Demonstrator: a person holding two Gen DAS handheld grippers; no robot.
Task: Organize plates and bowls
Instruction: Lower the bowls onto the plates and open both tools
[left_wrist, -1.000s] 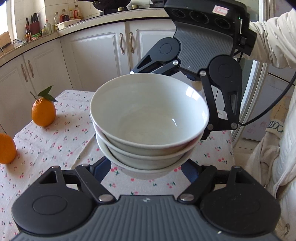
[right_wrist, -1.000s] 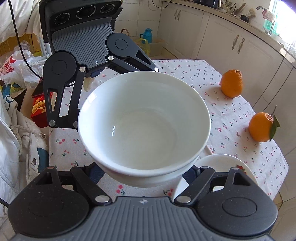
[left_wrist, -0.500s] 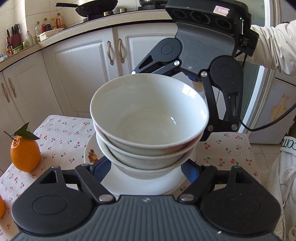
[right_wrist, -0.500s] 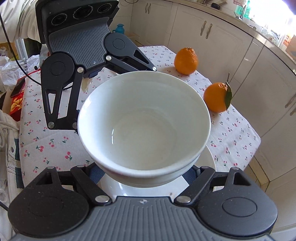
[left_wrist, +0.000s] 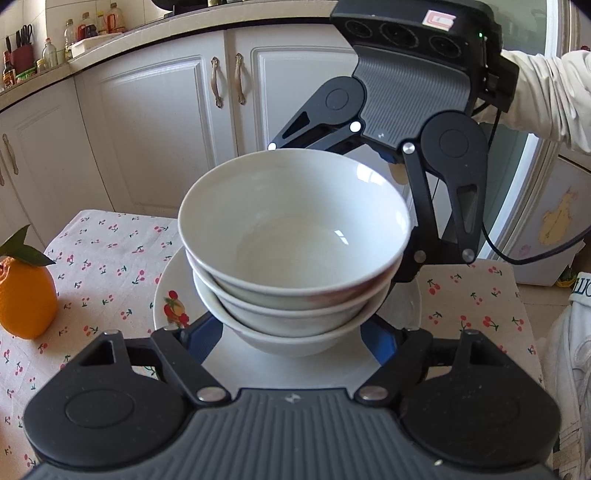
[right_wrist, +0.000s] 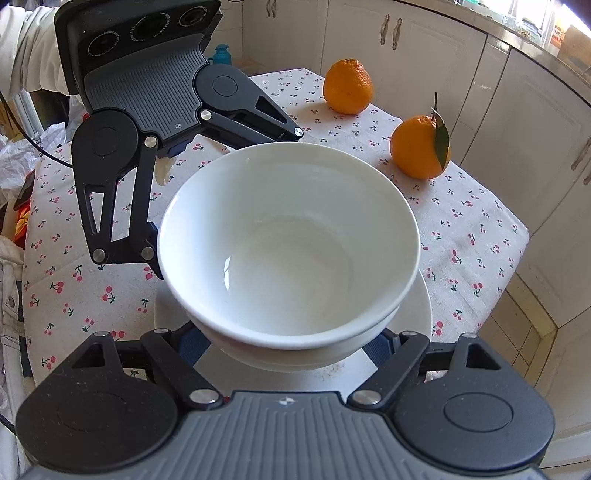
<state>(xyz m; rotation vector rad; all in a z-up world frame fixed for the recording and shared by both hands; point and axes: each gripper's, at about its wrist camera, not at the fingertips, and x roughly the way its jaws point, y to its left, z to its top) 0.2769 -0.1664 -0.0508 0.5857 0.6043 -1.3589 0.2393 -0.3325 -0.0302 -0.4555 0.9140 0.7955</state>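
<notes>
A: On the worktop (left_wrist: 107, 258), far left in the left wrist view, we've got an orange (left_wrist: 26, 299) with a leaf, sitting on the cherry-print cloth.

B: Then, moving right, the plate (left_wrist: 173, 295) with a fruit print on its rim. We see the stack of bowls (left_wrist: 291, 266) directly over it, three white bowls nested. Touching the plate or just above? We cannot tell.

A: Left gripper (left_wrist: 291, 339): its blue fingers (left_wrist: 201, 338) press the lowest bowl from both sides, so it's clamped on the stack. Right gripper (left_wrist: 397, 218) comes in from the far side, fingers down at the stack's wall, mostly hidden behind it.

B: Right wrist view, left to right: left gripper (right_wrist: 159, 218) opposite, then the stack of bowls (right_wrist: 291, 258) dead centre over the plate (right_wrist: 421, 314).

A: Right gripper (right_wrist: 291, 349) has its fingers (right_wrist: 376, 349) tight against the lower bowl on both sides, gripping too. Two oranges (right_wrist: 347, 86) further right on the cloth, well apart from the plate, the nearer one with a leaf.
</notes>
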